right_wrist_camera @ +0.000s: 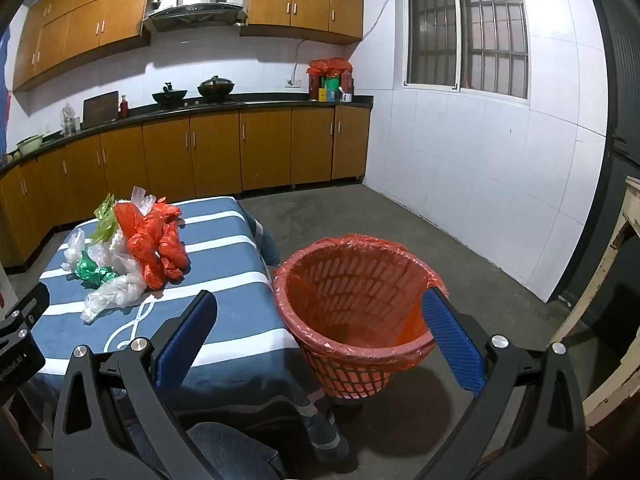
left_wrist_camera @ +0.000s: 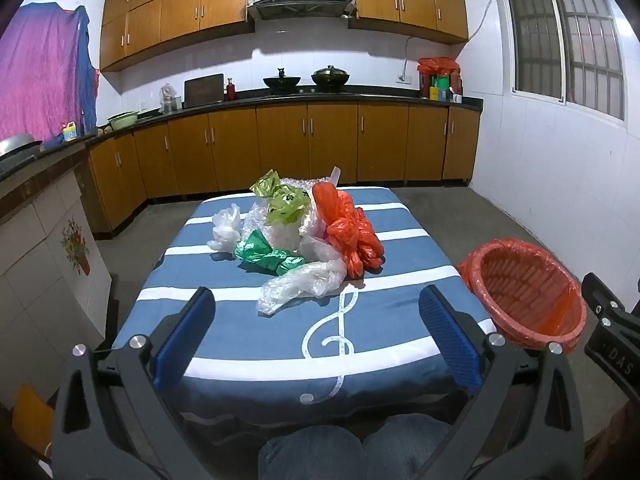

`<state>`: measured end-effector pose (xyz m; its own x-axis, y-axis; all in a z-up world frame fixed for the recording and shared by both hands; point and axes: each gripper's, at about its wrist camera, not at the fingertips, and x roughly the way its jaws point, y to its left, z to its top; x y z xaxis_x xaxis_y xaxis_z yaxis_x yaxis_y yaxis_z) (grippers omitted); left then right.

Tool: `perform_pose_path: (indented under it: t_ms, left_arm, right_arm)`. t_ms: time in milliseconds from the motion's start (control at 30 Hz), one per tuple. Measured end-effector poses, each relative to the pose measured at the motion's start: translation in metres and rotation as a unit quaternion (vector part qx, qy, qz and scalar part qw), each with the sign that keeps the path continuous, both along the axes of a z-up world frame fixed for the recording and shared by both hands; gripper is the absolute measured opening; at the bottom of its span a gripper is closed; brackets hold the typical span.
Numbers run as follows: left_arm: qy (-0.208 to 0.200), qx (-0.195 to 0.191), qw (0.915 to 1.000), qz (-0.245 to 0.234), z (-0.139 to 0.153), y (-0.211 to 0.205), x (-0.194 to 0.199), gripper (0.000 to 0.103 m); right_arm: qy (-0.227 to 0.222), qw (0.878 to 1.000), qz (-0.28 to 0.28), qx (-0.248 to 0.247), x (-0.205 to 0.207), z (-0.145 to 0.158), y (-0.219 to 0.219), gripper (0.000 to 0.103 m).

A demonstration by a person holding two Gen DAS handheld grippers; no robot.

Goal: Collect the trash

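A kitchen, a striped tabletop (left_wrist_camera: 248,344) in front. Left claw (left_wrist_camera: 316,300) gapes wide and empty above it; bags (left_wrist_camera: 304,232) lie piled beyond. Right claw (right_wrist_camera: 320,304), equally wide, hovers at the lined basket (right_wrist_camera: 356,304) beside the tabletop.

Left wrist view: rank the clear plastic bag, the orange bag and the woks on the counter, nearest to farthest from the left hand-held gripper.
1. Clear plastic bag, front of the pile, just ahead of the left hand-held gripper.
2. Orange bag, pile's right side.
3. Woks, far counter.
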<state>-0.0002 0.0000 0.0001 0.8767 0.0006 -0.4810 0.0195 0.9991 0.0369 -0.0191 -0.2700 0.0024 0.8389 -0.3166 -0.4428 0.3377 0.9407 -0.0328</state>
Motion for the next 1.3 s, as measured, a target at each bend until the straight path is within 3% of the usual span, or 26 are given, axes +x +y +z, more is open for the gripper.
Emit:
perform_pose_path:
  t_ms: [1300]
  left_arm:
    - [0.006, -0.001, 1.0, 0.0, -0.0002, 0.0001, 0.0005, 0.099]
  right_arm:
    - [0.001, 1.0, 0.0, 0.002, -0.0007, -0.0012, -0.0032, 0.101]
